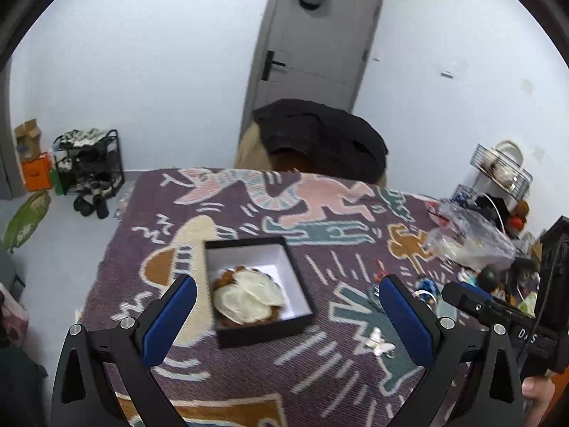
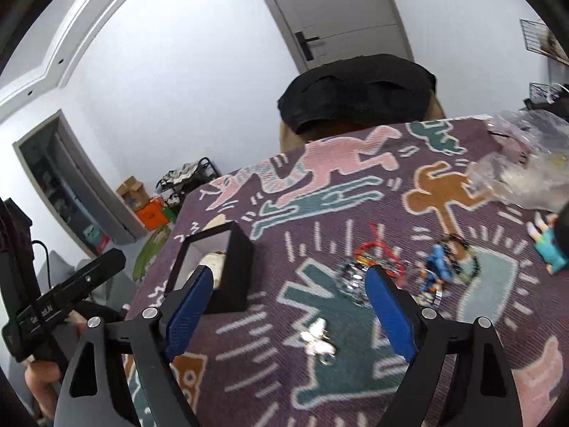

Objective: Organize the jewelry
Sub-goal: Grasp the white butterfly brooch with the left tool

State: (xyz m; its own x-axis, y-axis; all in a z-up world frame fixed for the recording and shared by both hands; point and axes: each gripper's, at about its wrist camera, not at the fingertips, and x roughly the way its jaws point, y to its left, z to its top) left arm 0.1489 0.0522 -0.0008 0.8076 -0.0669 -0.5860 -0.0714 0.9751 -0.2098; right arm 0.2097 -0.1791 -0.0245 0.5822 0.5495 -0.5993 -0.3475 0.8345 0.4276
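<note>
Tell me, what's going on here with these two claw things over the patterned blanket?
A person holds a claw in each hand to sort jewelry into a black box. Both the left claw and the right claw are open and hold nothing. The box already has something brown and white inside. A white butterfly piece, a sparkly bracelet and a red bracelet lie loose on the blanket.

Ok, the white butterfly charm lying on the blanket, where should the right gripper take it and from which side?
Take the butterfly charm across its narrow middle, between the wings, coming straight down from above. It lies flat on the blanket, so a side approach would likely snag the weave. The right gripper already hangs open just over it.
</note>
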